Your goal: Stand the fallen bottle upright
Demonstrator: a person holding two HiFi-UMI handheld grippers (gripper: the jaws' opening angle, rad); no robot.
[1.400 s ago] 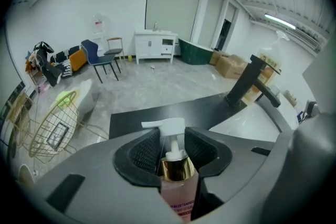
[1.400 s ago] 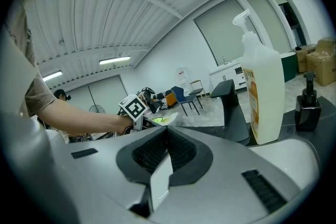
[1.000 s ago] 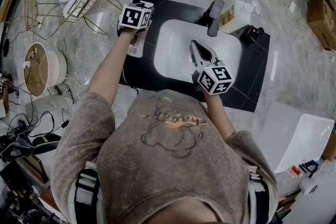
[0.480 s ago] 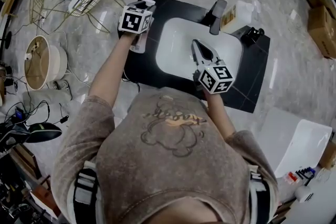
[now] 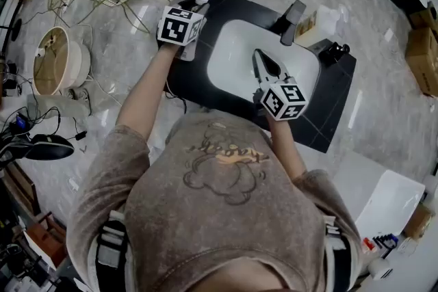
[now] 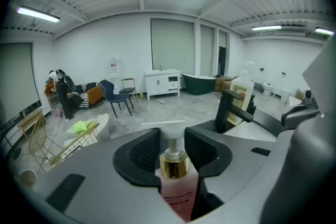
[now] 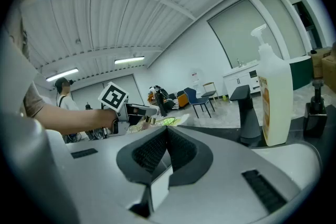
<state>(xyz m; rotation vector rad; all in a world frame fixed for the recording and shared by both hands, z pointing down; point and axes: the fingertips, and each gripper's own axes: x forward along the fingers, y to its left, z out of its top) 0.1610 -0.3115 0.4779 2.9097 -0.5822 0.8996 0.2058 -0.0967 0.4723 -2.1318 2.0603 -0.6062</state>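
Left gripper (image 6: 172, 145), arm outstretched, fingers clamping the bottle (image 6: 179, 192); right gripper (image 7: 166, 135) over the sink (image 5: 229, 48), fingers closed, empty.

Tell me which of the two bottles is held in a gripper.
The pink pump bottle, clamped in the left gripper; the cream bottle stands free beside the black faucet.

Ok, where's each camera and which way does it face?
Head view: on the head, facing down at the sink; shows shoulders, arms, left gripper, right gripper.
Left gripper view: rides it, facing the room past the faucet; jaws grip the bottle.
Right gripper view: rides it, facing the left gripper; jaws shut.
All share the faucet.
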